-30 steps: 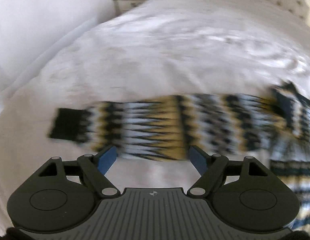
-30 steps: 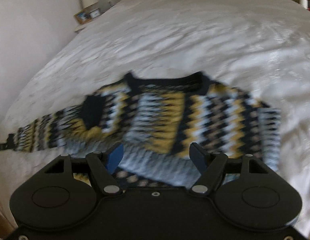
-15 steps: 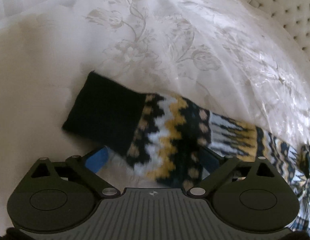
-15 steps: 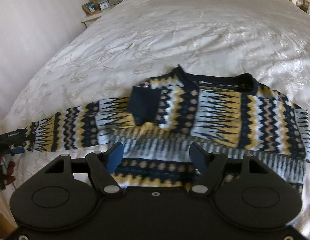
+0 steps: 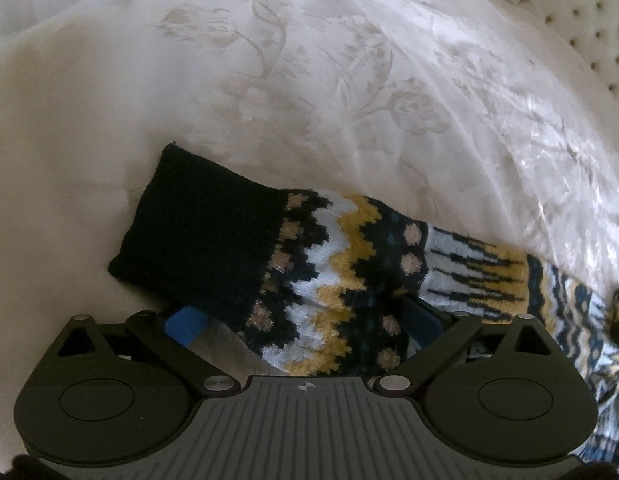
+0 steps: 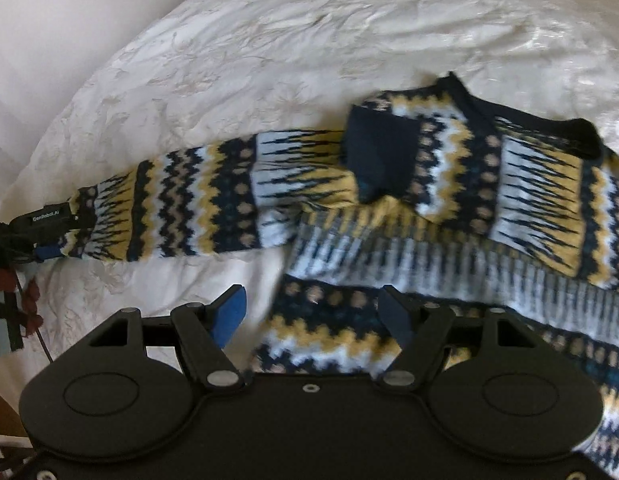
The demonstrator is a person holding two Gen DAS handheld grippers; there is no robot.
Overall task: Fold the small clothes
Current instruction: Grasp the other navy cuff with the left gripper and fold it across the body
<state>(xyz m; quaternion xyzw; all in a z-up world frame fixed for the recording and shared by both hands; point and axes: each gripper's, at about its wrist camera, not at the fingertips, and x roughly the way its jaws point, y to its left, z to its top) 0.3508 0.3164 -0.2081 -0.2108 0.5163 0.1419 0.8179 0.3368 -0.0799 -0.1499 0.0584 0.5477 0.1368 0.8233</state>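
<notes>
One garment: knitted sweater point(image 6: 449, 200), zigzag bands in navy, mustard yellow, white + tan dots, lying flat on bed w/ white floral-embossed bedspread point(image 5: 349, 80).
Sweater body: spread across right half of right wrist view, dark neckline point(image 6: 549, 120) at far side, hem toward camera.
Folded sleeve: one sleeve lies across the chest, its plain navy cuff point(image 6: 379, 156) resting on the front.
Other sleeve: stretched straight out to the left in right wrist view, flat on bedspread, not folded.
That sleeve's cuff: plain black ribbed cuff point(image 5: 205, 236), seen close in left wrist view, flat on bedspread.
L gripper point(image 5: 305, 322): black w/ blue pads, jaws spread wide, straddling the outstretched sleeve just behind the cuff; sleeve lies between fingers, left blue pad point(image 5: 185, 322) clear of the knit, right pad mostly hidden by knit; released, not pinching. Also shows at far left edge of right wrist view point(image 6: 49, 236) at sleeve end.
R gripper point(image 6: 311, 314): black, blue pads, jaws apart, nothing clamped; hovers over sweater's lower left corner, left pad point(image 6: 229, 314) over bare bedspread, right finger over the knit.
Headboard point(image 5: 589, 20): cream, button-tufted, top right in left wrist view.
Sharpness: right wrist view a bit blurred near hem.
</notes>
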